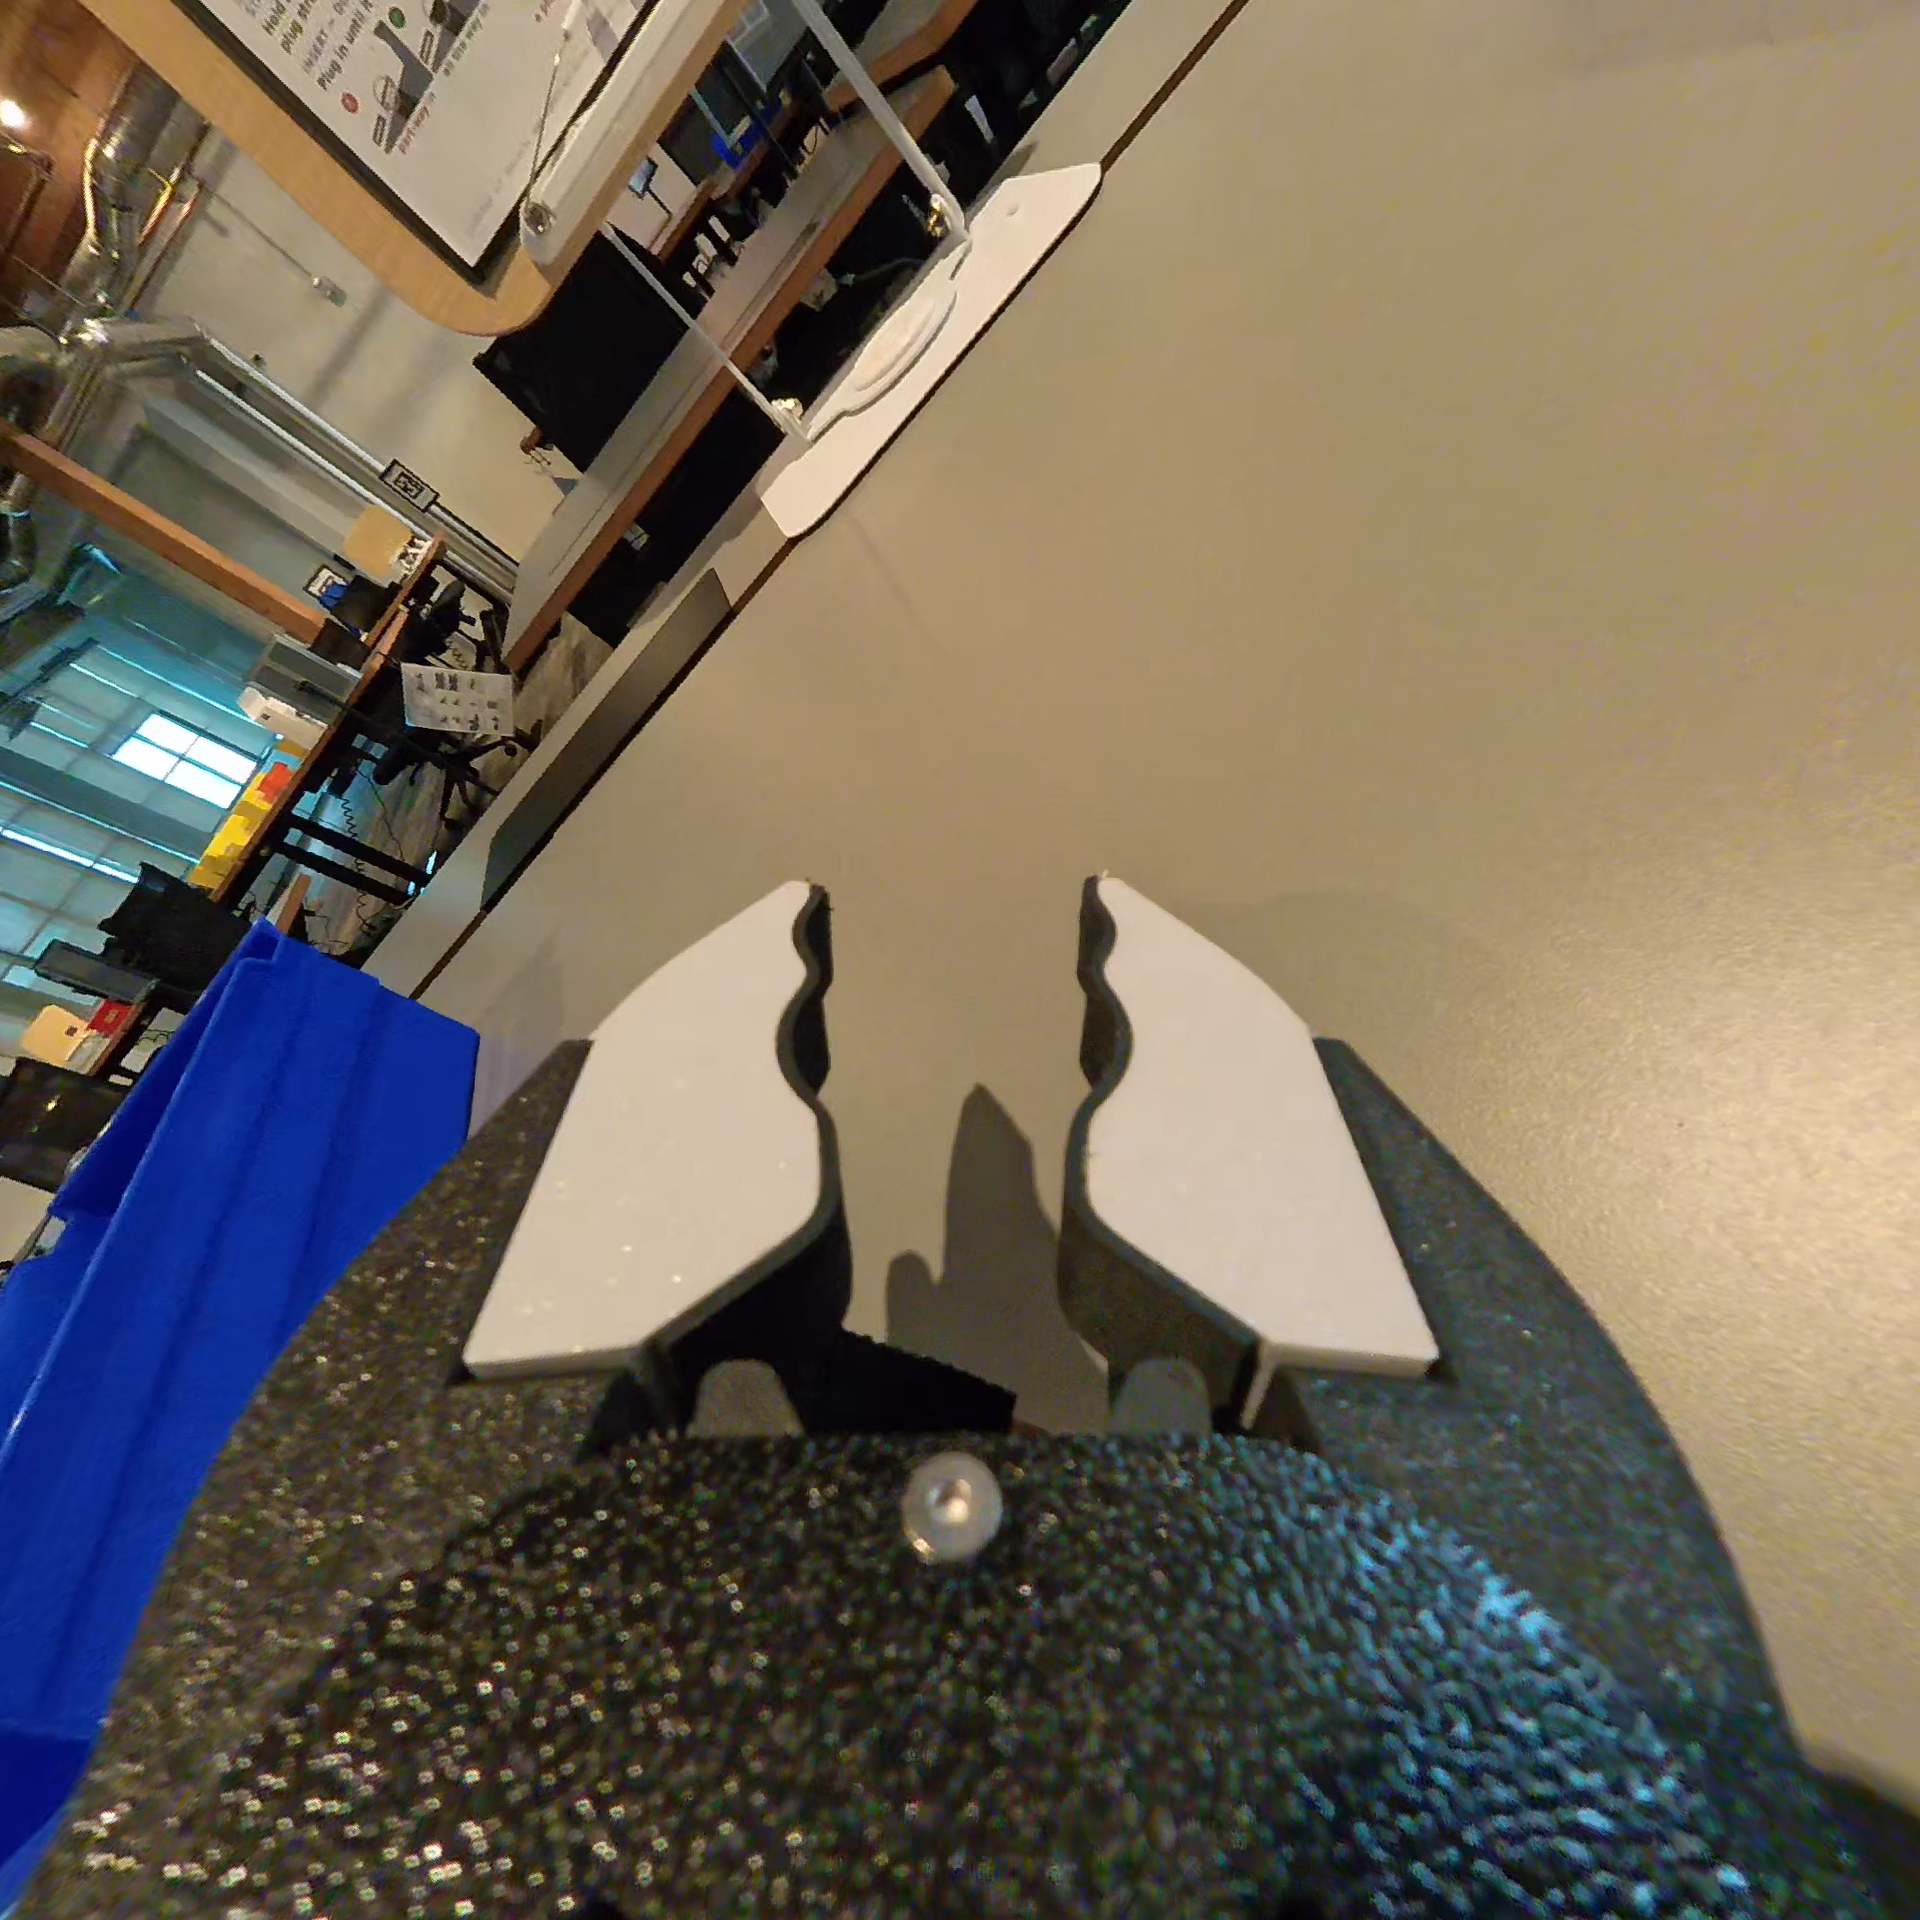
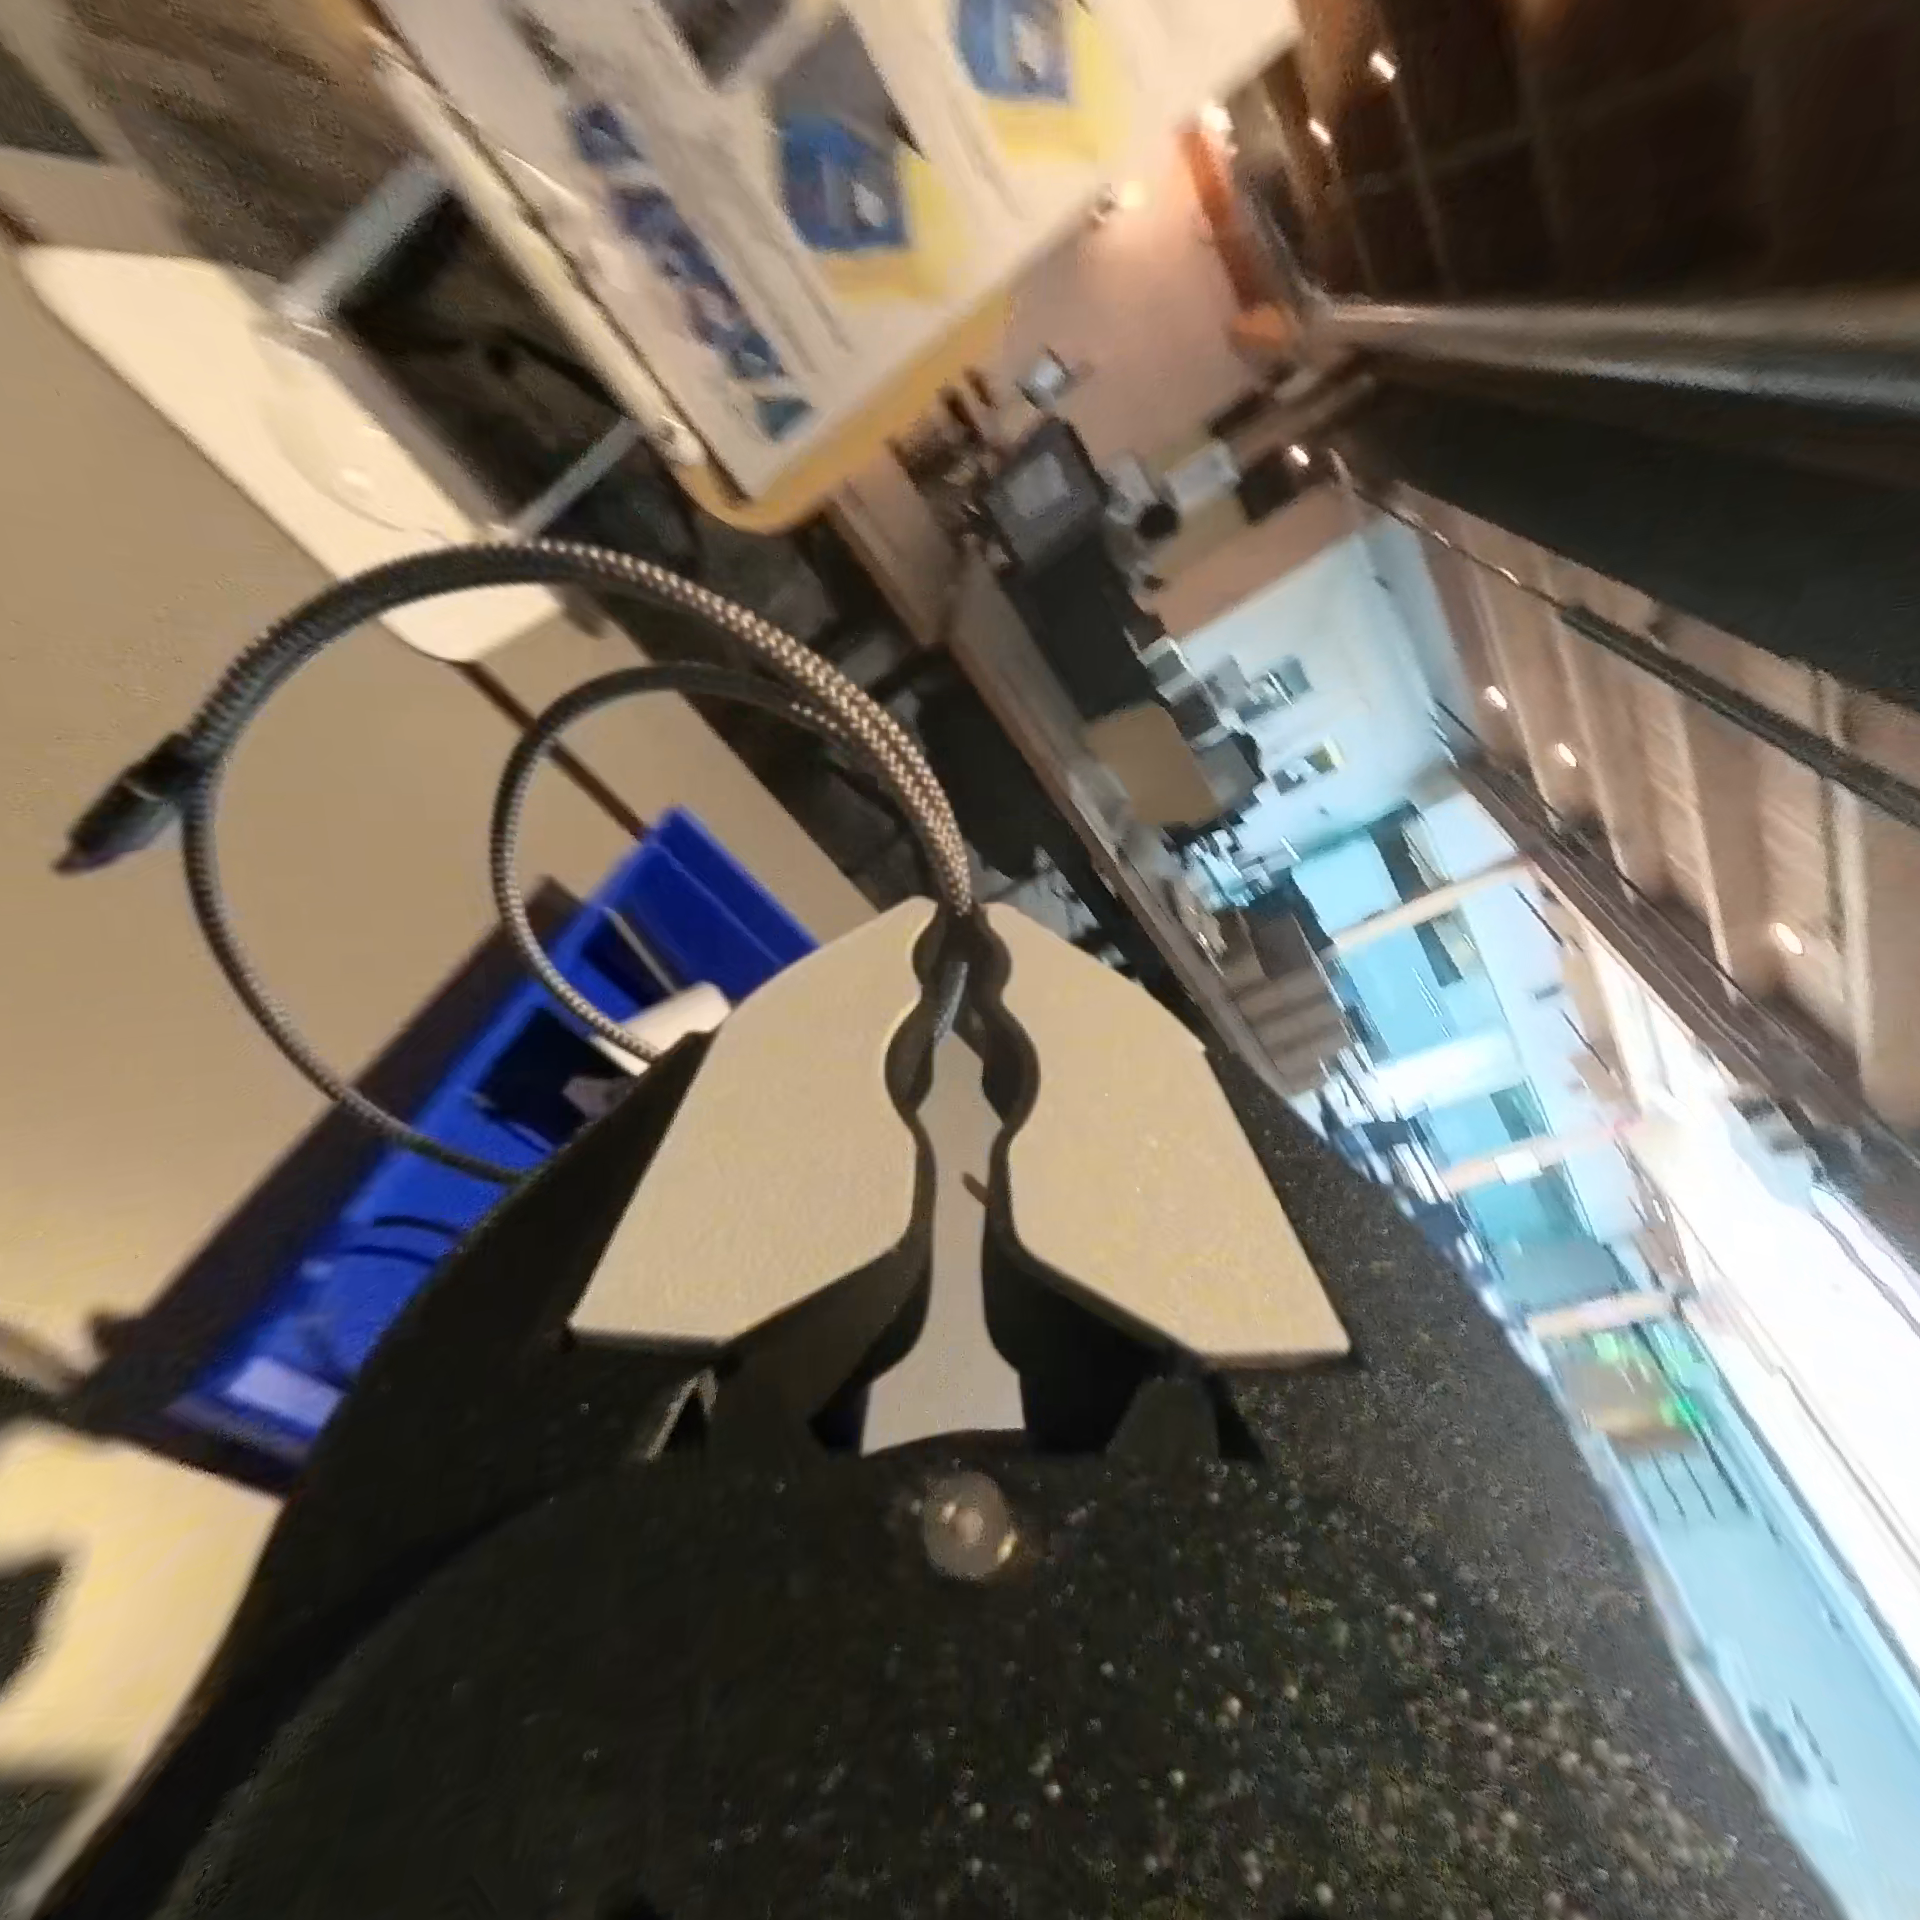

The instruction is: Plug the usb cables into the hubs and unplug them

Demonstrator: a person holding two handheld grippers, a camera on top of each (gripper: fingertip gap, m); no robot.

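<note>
— While motion blur smears the right wrist view, what stays legible?
— Little behind the tools; the blue bin [image 2: 468,1122] is half hidden by the gripper body, its contents unclear, and no hub is visible.
— And the right gripper [image 2: 961,925]?
— Nearly closed, pinching a braided usb cable [image 2: 727,623] at the tips; the cable loops in the air, its dark plug [image 2: 130,795] dangling over the table [image 2: 156,499].
— The left gripper [image 1: 956,904]?
— Parted, empty, above the beige table.
</note>
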